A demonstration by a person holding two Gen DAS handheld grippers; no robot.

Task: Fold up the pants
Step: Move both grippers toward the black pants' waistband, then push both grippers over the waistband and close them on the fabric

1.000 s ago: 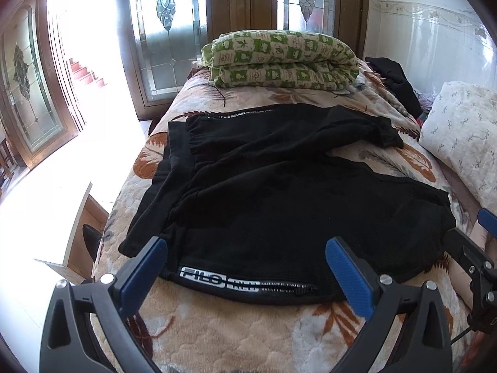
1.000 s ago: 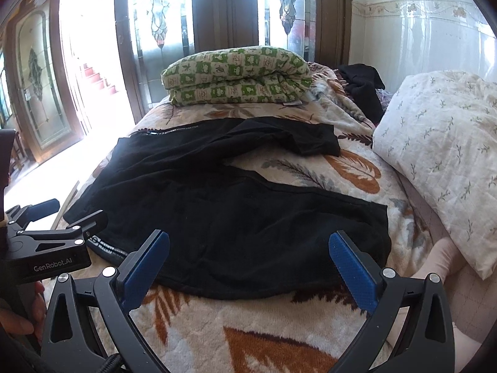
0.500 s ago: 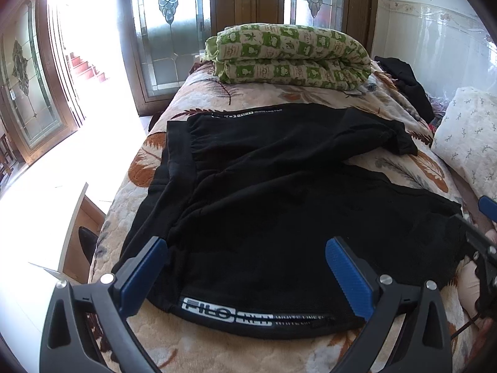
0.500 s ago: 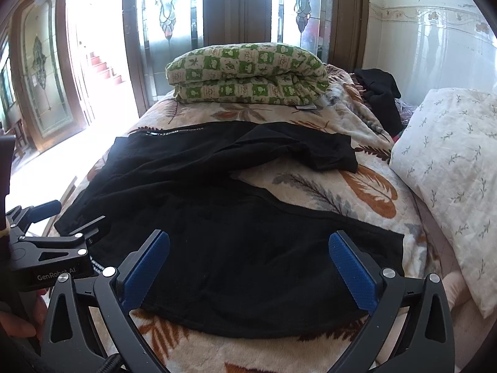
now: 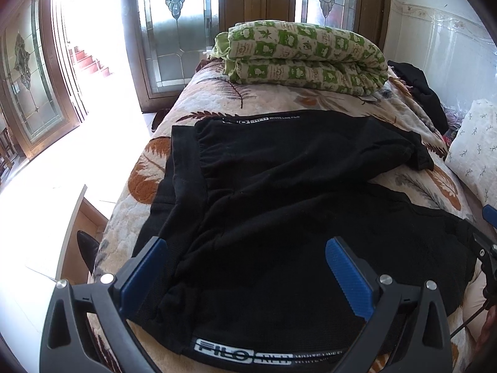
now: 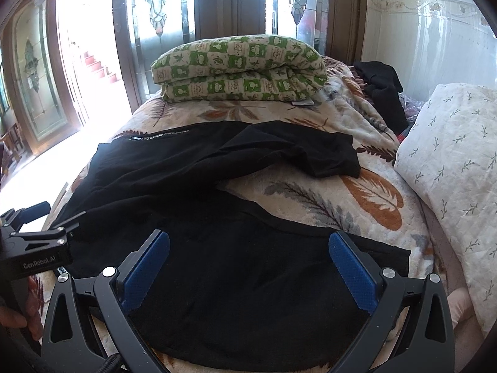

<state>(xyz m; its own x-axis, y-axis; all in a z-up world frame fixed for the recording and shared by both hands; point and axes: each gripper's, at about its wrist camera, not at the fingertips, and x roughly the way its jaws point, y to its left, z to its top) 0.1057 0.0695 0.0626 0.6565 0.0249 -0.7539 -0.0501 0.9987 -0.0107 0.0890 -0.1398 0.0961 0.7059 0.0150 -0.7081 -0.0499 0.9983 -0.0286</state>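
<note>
- Your left hand-held gripper [image 5: 245,267] is spread wide with nothing between the blue pads [image 5: 349,283]; it hangs over the near leg of the black pants [image 5: 279,211].
- Your right hand-held gripper [image 6: 248,267] is just as wide and also empty, over the same near leg, closer to its hem end at about 3 o'clock in the right wrist view.
- The pants lie spread on the bed [image 5: 198,99], on a cream quilt with orange and grey leaf prints. The waistband sits at around 9 o'clock in the left wrist view, and the two legs run off toward 3 o'clock with a wedge of quilt showing between them.
- A white logo strip [image 5: 245,356] runs along the near edge of the pants at 6 o'clock in the left wrist view, just under your left gripper. A second strip [image 5: 264,120] shows on the far leg at roughly 12 o'clock.
- The far leg's end is a bit rumpled and doubled over at around 2 o'clock.
- Beyond the pants at 12 o'clock sits a folded green-and-cream blanket [image 6: 239,68].
- A white pillow [image 6: 453,168] with small sprigs lies at 3 o'clock, and a dark bundle of clothing [image 6: 382,90] at about 1 o'clock, near the wall.
- In the right wrist view your left gripper shows at 9 o'clock, with fingertips [image 6: 31,320] of your hand just below it.
</note>
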